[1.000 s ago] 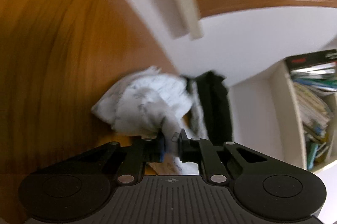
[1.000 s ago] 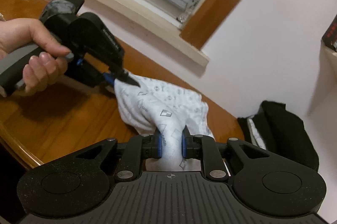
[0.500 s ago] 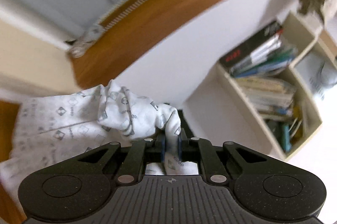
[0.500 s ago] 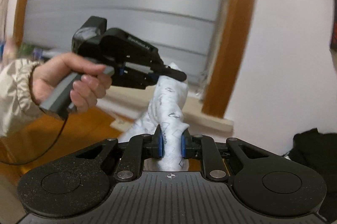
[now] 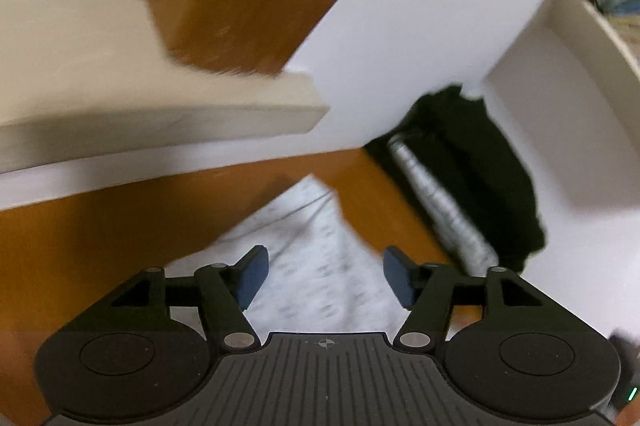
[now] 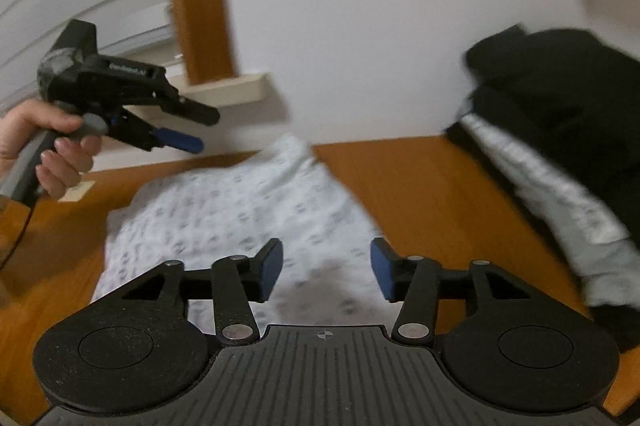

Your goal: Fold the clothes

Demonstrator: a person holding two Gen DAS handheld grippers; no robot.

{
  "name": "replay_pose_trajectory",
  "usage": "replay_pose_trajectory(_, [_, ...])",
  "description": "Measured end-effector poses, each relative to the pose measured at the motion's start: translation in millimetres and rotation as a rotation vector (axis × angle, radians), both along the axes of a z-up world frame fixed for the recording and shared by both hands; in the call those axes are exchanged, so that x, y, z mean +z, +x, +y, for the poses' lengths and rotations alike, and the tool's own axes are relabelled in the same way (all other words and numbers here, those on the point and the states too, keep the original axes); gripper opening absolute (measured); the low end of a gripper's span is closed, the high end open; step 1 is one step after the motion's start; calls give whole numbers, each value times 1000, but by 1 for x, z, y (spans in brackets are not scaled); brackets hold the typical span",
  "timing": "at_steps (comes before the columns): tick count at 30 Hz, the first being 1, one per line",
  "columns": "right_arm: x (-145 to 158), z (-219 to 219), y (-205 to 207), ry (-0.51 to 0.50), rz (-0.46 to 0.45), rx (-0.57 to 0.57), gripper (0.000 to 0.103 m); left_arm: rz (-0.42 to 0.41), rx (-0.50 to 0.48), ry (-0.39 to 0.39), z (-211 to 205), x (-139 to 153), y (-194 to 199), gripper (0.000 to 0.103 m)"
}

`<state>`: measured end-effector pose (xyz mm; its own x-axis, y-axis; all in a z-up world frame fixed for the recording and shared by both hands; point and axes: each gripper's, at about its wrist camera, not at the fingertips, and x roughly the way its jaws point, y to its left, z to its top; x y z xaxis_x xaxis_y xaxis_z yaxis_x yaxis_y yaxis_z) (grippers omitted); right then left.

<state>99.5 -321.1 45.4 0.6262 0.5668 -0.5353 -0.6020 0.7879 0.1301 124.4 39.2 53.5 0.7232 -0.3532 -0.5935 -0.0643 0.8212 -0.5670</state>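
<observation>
Both tools spread apart, nothing clamped. Right tool (image 6: 326, 276) hangs low over the near edge of the white patterned garment (image 6: 240, 218); left tool (image 6: 188, 129) sits in my left hand (image 6: 48, 153) up above the garment's far left corner, blue pads (image 6: 178, 141) clear of the cloth. From its own wrist view the left tool (image 5: 324, 280) looks down on the same garment (image 5: 312, 266).

Progress, as I judge it: garment lies flat on the wooden worktop (image 6: 400, 185) as a rough rectangle, edges fairly straight, one far corner a bit peaked. Whether that's a single spread layer or already doubled over, I can't tell; motion blur eats the edge detail. So it fits either a spread-out piece waiting for a fold or one laid down after a fold. To the right, against the wall, a pile of dark clothes (image 6: 560, 97) with a grey piece (image 6: 552, 197) poking out underneath. Looks bunched, not neat, so that part probably remains.

Materials: garment is thin, light woven or knit fabric, small grey repeat print, drapes limp, low stiffness. Dark pile is thicker, matte, holds lumps. Worktop is smooth varnished wood, glossy, cloth will slide on it easily. Tool bodies are black hard plastic, pads are blue rubbery flats.
</observation>
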Motion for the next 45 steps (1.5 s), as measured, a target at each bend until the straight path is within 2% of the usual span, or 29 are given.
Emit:
replay_pose_trajectory(4, [-18,19,-17,-15,-8,74,71,-3,-27,70,16,-14,-16,70])
replay_pose_trajectory(6, [-30,26,-18,-47,-10,70,71,12,-30,109,22,-24,-24,69])
replay_pose_trajectory(8, [-35,22,-24,-32,-27,67,71,18,-26,131,30,-31,-31,69])
replay_pose_trajectory(13, [-43,22,-29,-28,-46,42,72,-44,-18,116,46,-33,-47,68])
replay_pose_trajectory(14, [-43,25,-30,-43,-58,35,73,-58,-19,115,48,-32,-51,62])
replay_pose_trajectory(16, [-45,31,-33,-65,-75,16,73,-87,-20,112,53,-30,-58,36])
replay_pose_trajectory(17, [-46,33,-34,-71,-82,7,73,-102,-21,111,55,-29,-61,9])
replay_pose_trajectory(18, [-47,34,-34,-74,-87,1,73,-116,-22,110,57,-29,-65,1])
replay_pose_trajectory(24, [-48,31,-42,-69,-107,-22,73,-176,-18,96,78,-22,-100,0])
replay_pose_trajectory(28, [-49,26,-47,-58,-113,-26,73,-140,19,106,95,-31,-123,0])
replay_pose_trajectory(31, [-52,24,-48,-39,-128,-22,73,-143,34,115,97,-30,-126,3])
replay_pose_trajectory(32, [-52,23,-48,-38,-127,-20,73,-141,37,118,96,-28,-124,12])
replay_pose_trajectory(33, [-51,25,-47,-50,-122,-18,73,-139,41,120,95,-27,-121,28])
replay_pose_trajectory(34, [-49,26,-47,-61,-118,-17,73,-150,31,124,90,-26,-115,39])
replay_pose_trajectory(35, [-48,28,-46,-73,-115,-15,73,-162,21,127,85,-25,-108,59])
replay_pose_trajectory(36, [-48,28,-46,-78,-114,-13,73,-173,10,131,80,-24,-102,65])
replay_pose_trajectory(39, [-49,23,-47,-62,-115,-4,73,-191,-31,150,62,-29,-77,66])
replay_pose_trajectory(41, [-52,20,-49,-45,-129,-9,73,-176,-35,141,56,-36,-62,65])
replay_pose_trajectory(42, [-53,20,-51,-35,-139,-14,73,-163,-31,136,54,-41,-56,60])
replay_pose_trajectory(43, [-55,19,-53,-26,-149,-19,73,-151,-30,133,54,-45,-52,47])
replay_pose_trajectory(44, [-56,18,-55,-16,-163,-26,73,-143,-67,137,52,-49,-51,4])
replay_pose_trajectory(45, [-57,17,-58,-4,-175,-33,73,-126,-67,163,51,-51,-51,0])
